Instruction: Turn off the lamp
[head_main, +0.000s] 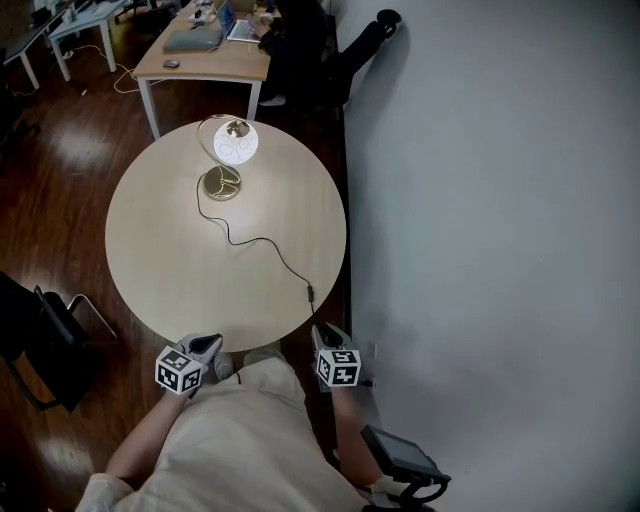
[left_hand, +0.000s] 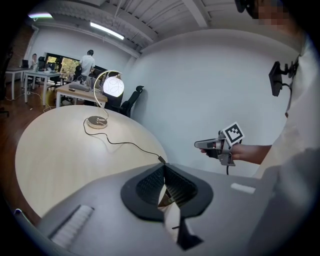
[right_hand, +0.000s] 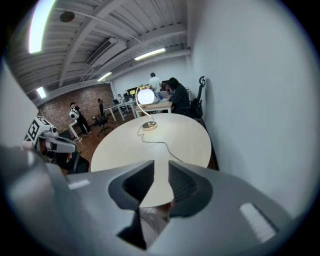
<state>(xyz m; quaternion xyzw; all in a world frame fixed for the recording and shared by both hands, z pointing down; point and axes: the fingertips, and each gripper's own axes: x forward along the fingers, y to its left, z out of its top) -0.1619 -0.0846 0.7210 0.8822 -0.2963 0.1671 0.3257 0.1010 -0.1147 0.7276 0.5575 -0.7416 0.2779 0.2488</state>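
Both grippers are hovering empty by the table (head_main: 160, 260): left gripper (left_hand: 162, 167) closed, right gripper (right_hand: 159, 167) parted. The lamp (head_main: 228, 158) is glowing far across. Its cord switch (head_main: 310, 292), likely light and skittish, looks the place to pinch.

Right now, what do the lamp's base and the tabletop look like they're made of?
Lamp base: probably polished metal, brass-coloured, going by its golden glint. Tabletop: pale wood or laminate, matte; the even beige surface doesn't settle which.
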